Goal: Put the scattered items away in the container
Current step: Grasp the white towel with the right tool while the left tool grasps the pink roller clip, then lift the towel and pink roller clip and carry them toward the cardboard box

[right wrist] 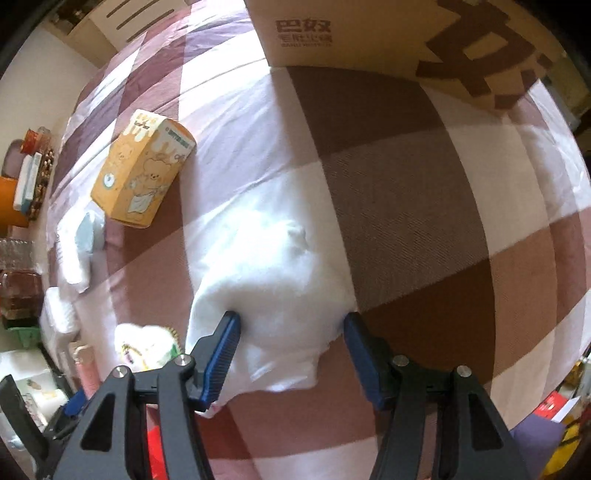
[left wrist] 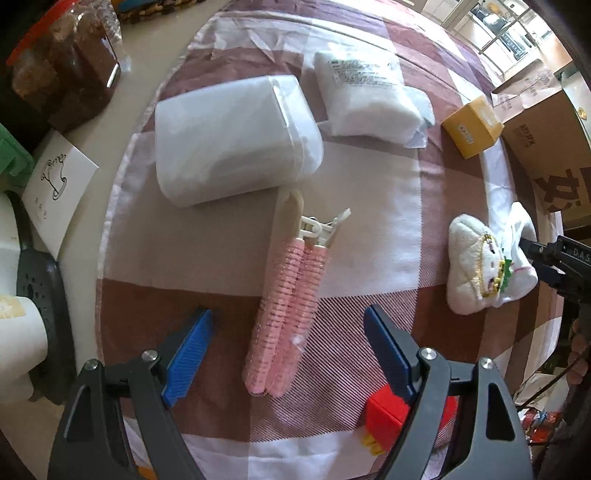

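While my right gripper (right wrist: 291,354) points straight down over the white sock (right wrist: 273,280), its blue pads (right wrist: 221,354) sit at the sock's two flanks, the left pad touching or nearly touching the fabric, the right pad at its edge. I cannot tell whether they press yet; nothing is lifted. The sock lies low and centre in the right wrist view, on the checked cloth (right wrist: 406,184).

Step in hand, as I judge it: close on the sock, then carry it to the cardboard box (right wrist: 369,33) at the top of the frame. To do it well: drop the pads deep enough to catch the bulk and not only the top fold, keep them clear of the cloth beneath so it does not come up too, and squeeze across the thick middle.

The sock is plain white, soft, bunched into a lump with a small pucker near its upper side; it should compress easily and may sag when raised.

My left gripper (left wrist: 288,354) stands wide and empty above the pink hair rollers (left wrist: 284,317), which lie in clear wrap at lower centre of the left view, well between the pads, untouched. Above them lies a white plastic tub (left wrist: 229,136) on its side, a white packet (left wrist: 369,92) to its right, a yellow carton (left wrist: 472,125) further right. At right, an embroidered sock (left wrist: 476,266) lies just beside the white one.
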`<action>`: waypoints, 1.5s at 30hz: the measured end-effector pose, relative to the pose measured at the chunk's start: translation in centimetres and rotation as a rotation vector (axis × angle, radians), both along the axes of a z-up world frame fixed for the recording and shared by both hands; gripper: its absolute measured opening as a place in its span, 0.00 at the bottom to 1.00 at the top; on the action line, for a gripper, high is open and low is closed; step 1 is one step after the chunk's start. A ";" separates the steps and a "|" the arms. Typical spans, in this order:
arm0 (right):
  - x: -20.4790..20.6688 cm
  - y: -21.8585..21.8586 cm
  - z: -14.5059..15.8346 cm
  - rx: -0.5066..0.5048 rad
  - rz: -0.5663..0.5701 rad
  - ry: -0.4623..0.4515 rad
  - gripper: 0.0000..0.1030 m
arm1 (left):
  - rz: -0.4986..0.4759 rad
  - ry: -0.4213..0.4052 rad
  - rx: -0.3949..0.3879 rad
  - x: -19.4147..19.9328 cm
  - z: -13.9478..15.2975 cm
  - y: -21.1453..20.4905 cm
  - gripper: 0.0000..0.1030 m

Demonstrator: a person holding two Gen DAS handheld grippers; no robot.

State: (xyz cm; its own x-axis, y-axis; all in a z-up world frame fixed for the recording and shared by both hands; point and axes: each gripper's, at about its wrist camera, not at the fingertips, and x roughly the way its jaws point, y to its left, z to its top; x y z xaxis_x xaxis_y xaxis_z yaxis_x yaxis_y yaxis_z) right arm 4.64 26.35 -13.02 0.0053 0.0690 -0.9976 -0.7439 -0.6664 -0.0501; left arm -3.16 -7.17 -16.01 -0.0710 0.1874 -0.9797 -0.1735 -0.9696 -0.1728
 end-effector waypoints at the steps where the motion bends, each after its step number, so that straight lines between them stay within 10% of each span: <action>1: -0.2 0.0 -0.3 -0.004 0.002 0.001 0.58 | -0.007 0.003 0.001 0.0 0.0 0.2 0.81; 11: -1.3 -1.4 3.3 0.141 0.134 -0.013 0.55 | -0.040 0.005 -0.012 -0.4 0.1 1.0 0.81; 19: -1.1 -0.1 0.4 -0.026 0.065 0.043 0.57 | -0.047 0.016 -0.014 -0.2 0.3 1.5 0.80; 28: -0.8 -0.3 0.5 0.019 0.137 0.071 0.48 | -0.009 0.067 -0.075 -0.3 0.7 0.2 0.27; 35: 0.2 -0.7 1.6 0.019 0.156 0.104 0.27 | 0.004 0.068 -0.062 -0.2 1.4 0.0 0.26; 45: -1.2 -2.3 5.2 0.038 0.188 0.218 0.24 | -0.001 0.116 -0.020 1.4 5.5 0.4 0.26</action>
